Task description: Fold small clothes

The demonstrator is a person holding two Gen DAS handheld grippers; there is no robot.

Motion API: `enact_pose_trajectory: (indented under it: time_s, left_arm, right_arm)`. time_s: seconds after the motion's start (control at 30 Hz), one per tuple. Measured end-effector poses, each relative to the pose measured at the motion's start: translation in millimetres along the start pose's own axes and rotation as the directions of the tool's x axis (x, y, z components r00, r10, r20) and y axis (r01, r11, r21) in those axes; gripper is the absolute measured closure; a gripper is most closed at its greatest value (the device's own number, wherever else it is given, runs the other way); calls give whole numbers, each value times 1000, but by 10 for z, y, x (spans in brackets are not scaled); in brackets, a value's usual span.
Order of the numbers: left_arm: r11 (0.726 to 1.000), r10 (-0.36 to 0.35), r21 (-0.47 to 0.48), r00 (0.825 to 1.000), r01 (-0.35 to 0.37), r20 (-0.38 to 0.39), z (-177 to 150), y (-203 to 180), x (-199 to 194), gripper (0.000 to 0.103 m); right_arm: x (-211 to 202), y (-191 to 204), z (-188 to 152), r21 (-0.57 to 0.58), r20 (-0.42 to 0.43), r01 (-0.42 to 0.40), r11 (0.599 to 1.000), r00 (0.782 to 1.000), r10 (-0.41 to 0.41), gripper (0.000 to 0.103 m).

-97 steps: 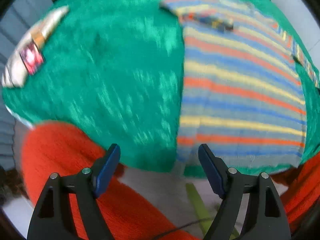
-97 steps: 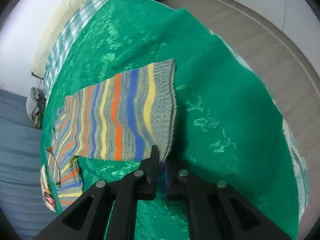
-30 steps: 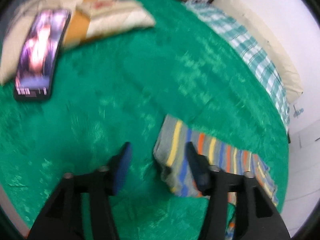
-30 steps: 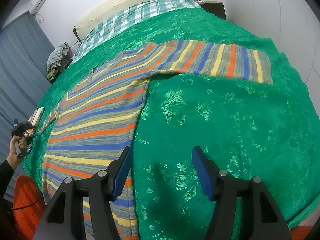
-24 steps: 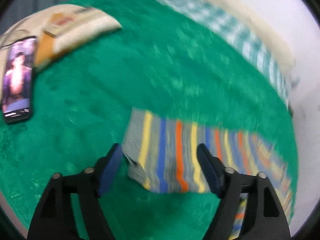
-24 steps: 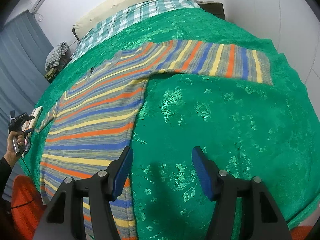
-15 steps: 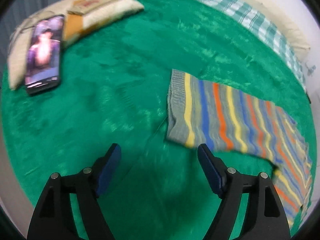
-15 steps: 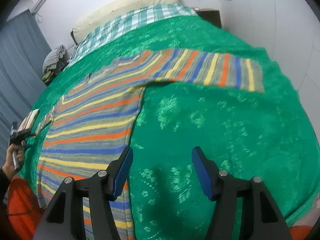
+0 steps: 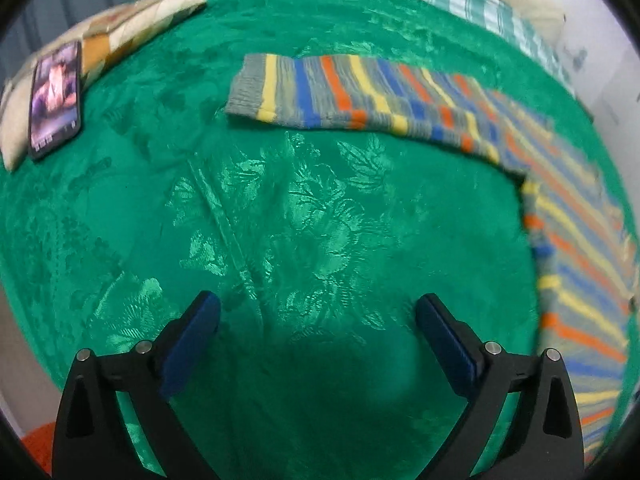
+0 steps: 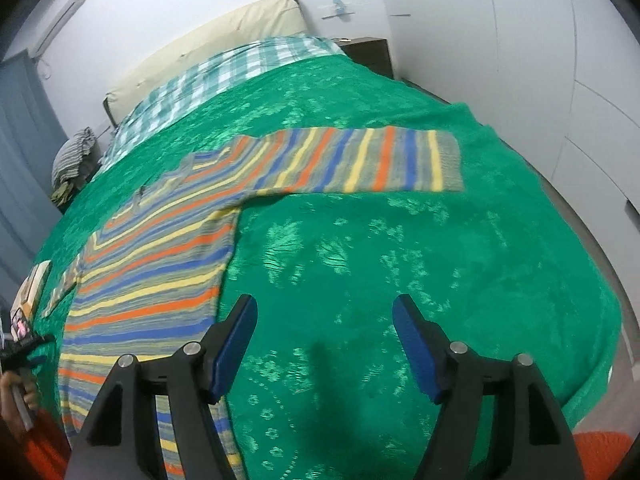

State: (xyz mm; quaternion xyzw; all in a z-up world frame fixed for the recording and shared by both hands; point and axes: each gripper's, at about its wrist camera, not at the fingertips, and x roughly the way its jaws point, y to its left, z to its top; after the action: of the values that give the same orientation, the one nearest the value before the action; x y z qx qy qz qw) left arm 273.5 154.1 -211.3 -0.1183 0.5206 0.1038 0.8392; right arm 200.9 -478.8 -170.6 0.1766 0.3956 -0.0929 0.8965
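A knitted sweater with grey, yellow, blue and orange stripes (image 10: 160,280) lies spread flat on a green bedspread with a shiny leaf pattern (image 10: 400,272) that covers the bed. Its body runs along the bed's near-left side, and one sleeve (image 10: 360,164) stretches straight out toward the bed's right edge, its grey cuff well short of that edge. The other sleeve (image 9: 320,92) reaches out the opposite way, its cuff ending near the bed's left side.

The left gripper (image 9: 318,316) hangs over bare bedspread, its blue-padded jaws opening wide with nothing between them. The right gripper (image 10: 324,320) hovers just beside the sweater's side seam, its jaws also opening and empty; the left finger (image 10: 234,336) sits over the edge of the striped knit, though I cannot tell if it touches.

A dark smartphone with a lit screen (image 9: 56,96) rests on a cream cushion (image 9: 132,28) at the bed's far-left corner. A checked teal-and-white sheet (image 10: 224,76) and a beige headboard (image 10: 208,40) lie at the head end.
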Motion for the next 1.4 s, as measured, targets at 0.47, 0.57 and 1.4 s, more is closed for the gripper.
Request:
enact_pose_trajectory:
  time_s: [0.47,0.57,1.4]
  left_arm:
    - [998,24,51,999,-27,47,-115,-64,44,0]
    - [998,20,55,999,-22,49,-134,-60,39,0]
    - [992,-4,124,975,-25,222,-177,-258,-398,1]
  right_arm:
    - [72,-225,-23,96,-32,10,995,999,-7,33]
    - [65,-232,-19,98,-29,7,995,1000,-4,33]
    - [34,-222,-26,88,-28,2,996,1000,0,31]
